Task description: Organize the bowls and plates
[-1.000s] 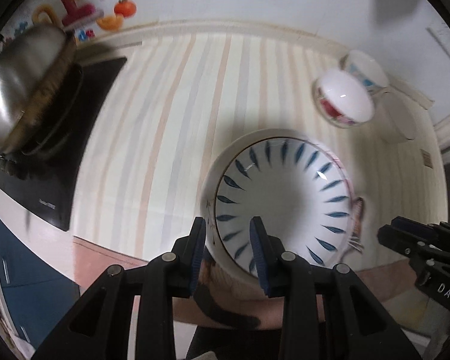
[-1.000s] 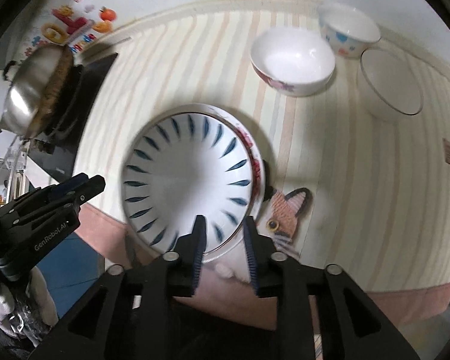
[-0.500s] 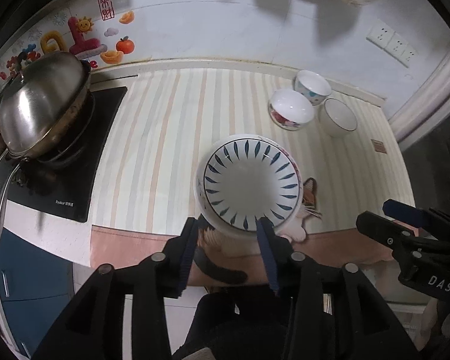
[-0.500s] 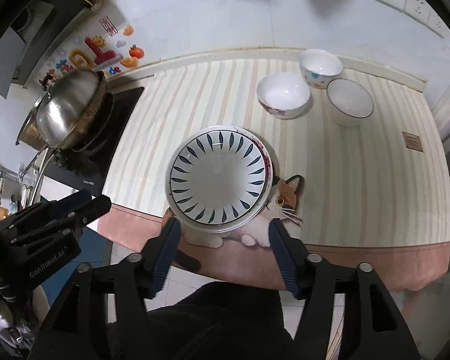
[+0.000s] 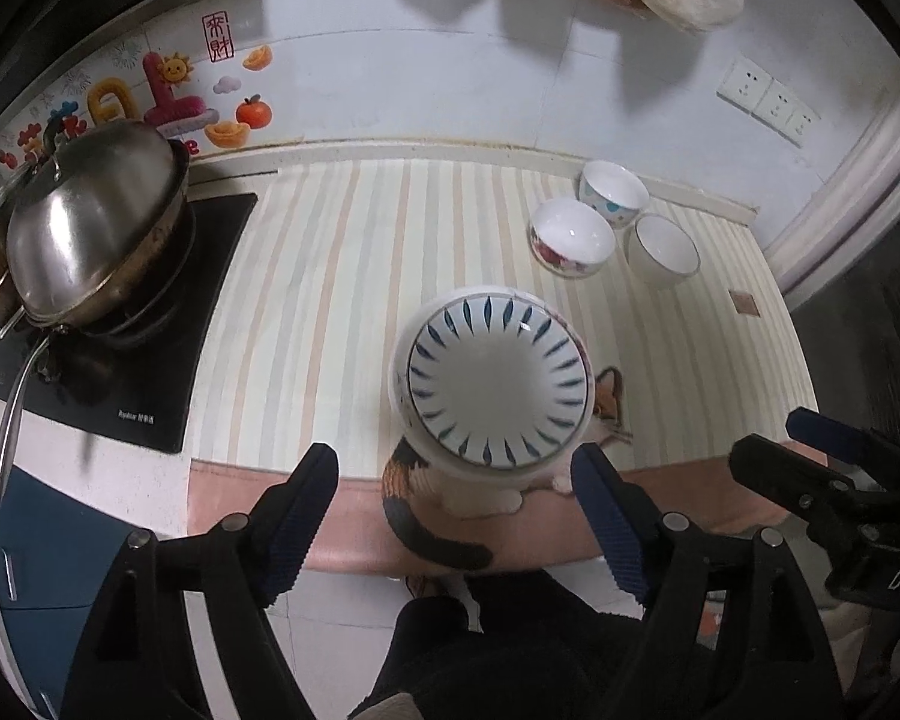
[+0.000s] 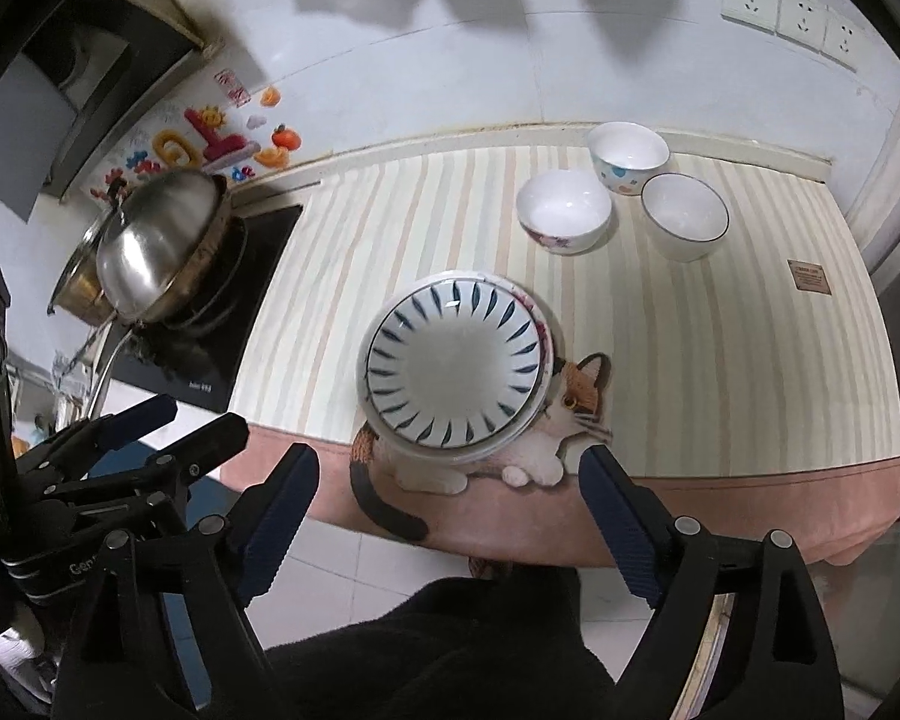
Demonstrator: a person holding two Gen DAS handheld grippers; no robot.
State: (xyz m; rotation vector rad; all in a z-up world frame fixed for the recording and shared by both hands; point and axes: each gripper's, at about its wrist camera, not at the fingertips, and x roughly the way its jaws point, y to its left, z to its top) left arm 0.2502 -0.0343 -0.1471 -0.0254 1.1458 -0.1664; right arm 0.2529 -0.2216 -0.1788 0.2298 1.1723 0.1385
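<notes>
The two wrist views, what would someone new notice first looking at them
First the blue-patterned plate, topmost of a stack at the near edge of the striped mat, partly covering a printed cat. Then the three small bowls clustered at the far right near the wall, and the steel pot on the black cooktop at left. Both the left gripper and the right gripper hang above the near edge, jaws opening, nothing between them.
</notes>
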